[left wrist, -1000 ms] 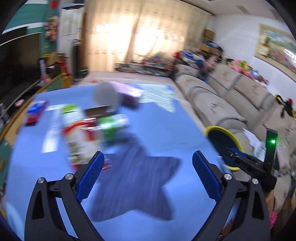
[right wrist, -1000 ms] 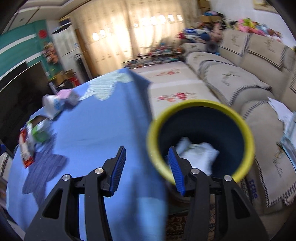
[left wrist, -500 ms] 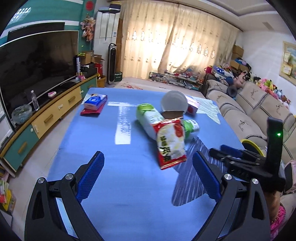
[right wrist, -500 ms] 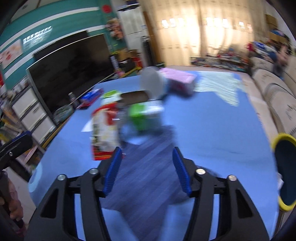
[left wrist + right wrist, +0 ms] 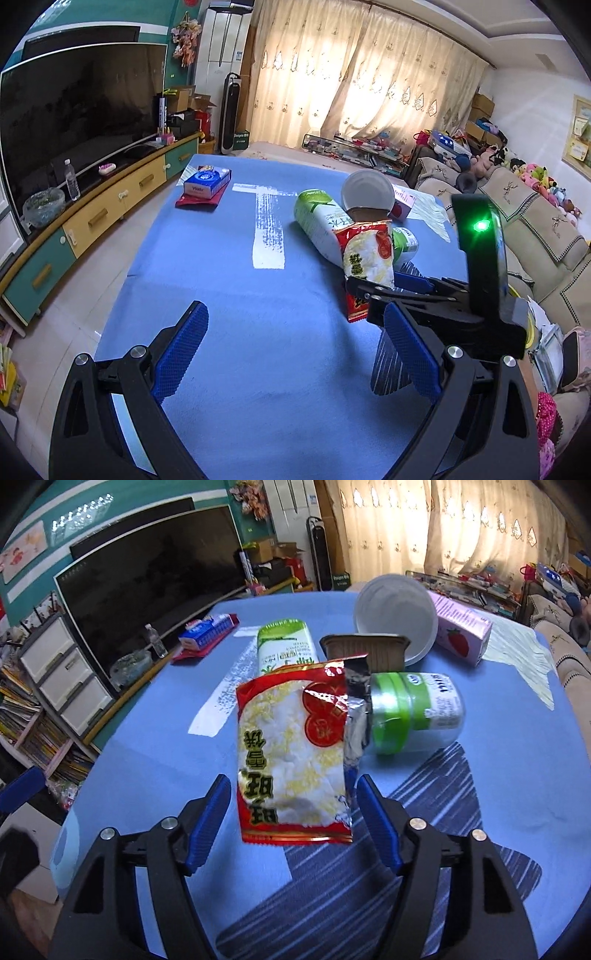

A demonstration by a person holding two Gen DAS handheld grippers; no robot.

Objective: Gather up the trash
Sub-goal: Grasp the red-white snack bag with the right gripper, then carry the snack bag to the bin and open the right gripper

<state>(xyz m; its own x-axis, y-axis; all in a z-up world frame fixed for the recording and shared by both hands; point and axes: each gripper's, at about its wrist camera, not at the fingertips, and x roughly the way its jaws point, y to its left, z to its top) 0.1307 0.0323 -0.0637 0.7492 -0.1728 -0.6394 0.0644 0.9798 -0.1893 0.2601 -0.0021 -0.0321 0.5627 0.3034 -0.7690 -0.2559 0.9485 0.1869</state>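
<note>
A torn red and white snack wrapper point(image 5: 295, 760) lies on the blue table point(image 5: 155, 738), its near end between the open fingers of my right gripper point(image 5: 293, 819). The jaws stand on either side of it, apart from it. Behind it lie a green-lidded jar point(image 5: 413, 712), a green and white packet point(image 5: 284, 646), a brown tray point(image 5: 365, 650) and a white cup point(image 5: 395, 613). In the left wrist view, my left gripper point(image 5: 295, 354) is open and empty over bare table, with the wrapper point(image 5: 367, 258) and the right gripper point(image 5: 413, 288) to its right.
A pink strawberry carton point(image 5: 461, 631) lies behind the cup. A blue box on a red packet point(image 5: 205, 184) sits at the table's far left. A TV cabinet point(image 5: 92, 210) runs along the left, a sofa point(image 5: 546, 229) along the right.
My right gripper swung from the yellow-rimmed bin to the table and closed in on the snack wrapper. My left gripper turned left and now faces the table lengthwise.
</note>
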